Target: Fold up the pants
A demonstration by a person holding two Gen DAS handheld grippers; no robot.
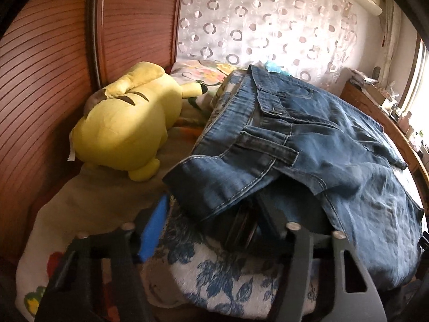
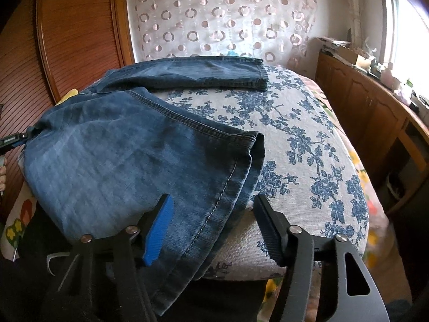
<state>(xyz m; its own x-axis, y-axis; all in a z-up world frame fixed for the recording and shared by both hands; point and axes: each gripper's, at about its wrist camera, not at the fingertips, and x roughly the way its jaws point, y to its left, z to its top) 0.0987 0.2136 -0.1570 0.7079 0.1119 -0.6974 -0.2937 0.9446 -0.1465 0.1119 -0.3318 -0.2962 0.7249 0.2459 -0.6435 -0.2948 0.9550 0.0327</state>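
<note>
The left gripper reaches the waist end of the blue jeans. Its blue-padded finger stands clear to the left of the denim, over the floral blanket, while the other finger is tucked under a lifted fold of the waistband, so cloth lies between the jaws. The pads are apart and I cannot see them pressing the denim, so the jaws read as released. Beyond the jaws and to their left a yellow plush toy lies against the brown slatted wardrobe. A dotted curtain hangs behind the bed.

The right gripper sits at the hem end of the jeans. The near leg's cuff runs down between its jaws: the blue pad rests on top of the denim, and the black finger stands off to the right over the flowered blanket (a visible gap separates it from the cuff's edge). These jaws are also parted, not clamped on the fabric. The second leg lies farther ahead of the jaws, flat across the blanket. A wooden cabinet runs along the right side.
</note>
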